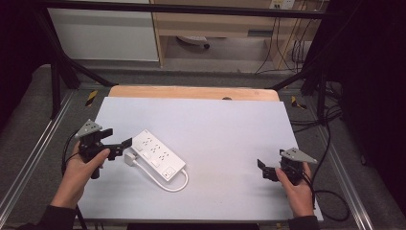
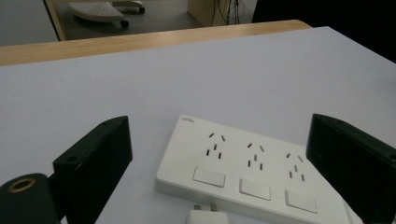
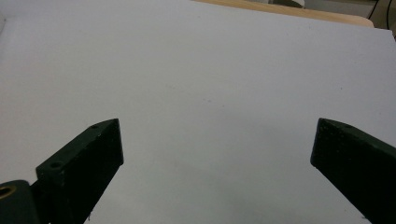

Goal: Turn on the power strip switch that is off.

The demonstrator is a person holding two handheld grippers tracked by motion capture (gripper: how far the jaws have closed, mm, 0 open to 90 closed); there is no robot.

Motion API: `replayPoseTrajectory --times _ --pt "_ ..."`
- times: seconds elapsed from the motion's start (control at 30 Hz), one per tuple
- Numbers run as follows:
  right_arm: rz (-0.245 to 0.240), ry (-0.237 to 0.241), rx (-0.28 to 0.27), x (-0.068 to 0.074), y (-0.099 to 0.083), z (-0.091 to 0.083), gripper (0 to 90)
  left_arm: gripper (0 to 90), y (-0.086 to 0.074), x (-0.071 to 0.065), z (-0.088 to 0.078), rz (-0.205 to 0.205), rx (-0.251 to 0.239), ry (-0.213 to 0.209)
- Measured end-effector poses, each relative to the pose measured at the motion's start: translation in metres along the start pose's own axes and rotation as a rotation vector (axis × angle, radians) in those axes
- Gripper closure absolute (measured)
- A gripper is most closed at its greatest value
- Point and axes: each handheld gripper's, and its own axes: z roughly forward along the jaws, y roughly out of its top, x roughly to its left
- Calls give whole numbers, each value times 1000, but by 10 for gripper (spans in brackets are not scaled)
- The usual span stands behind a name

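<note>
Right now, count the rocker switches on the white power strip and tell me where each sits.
3 in the left gripper view, in a row along the near edge of the power strip: left switch, middle switch, right switch, one below each socket. The high view suggests another at the cord end.

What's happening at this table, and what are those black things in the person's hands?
A person holds a grasping tool in each hand. The left tool, jaws open, is right at a white power strip whose own plug and cord lie beside it; nothing is gripped. The right tool waits open over bare table, well away.
</note>
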Motion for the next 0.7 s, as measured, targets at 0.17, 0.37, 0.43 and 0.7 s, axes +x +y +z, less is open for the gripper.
replayPoseTrajectory --times 0.17,0.37,0.43,0.7 --pt "4 0 3 0 0 0 28 73 -3 1 5 -2 9 5" --pt "6 0 7 0 0 1 28 73 -5 3 8 -9 13 10" --pt "5 -1 8 -1 -1 1 28 72 -5 3 8 -8 16 14" --pt "7 -4 4 -1 0 1 28 73 -8 1 16 -10 27 14"
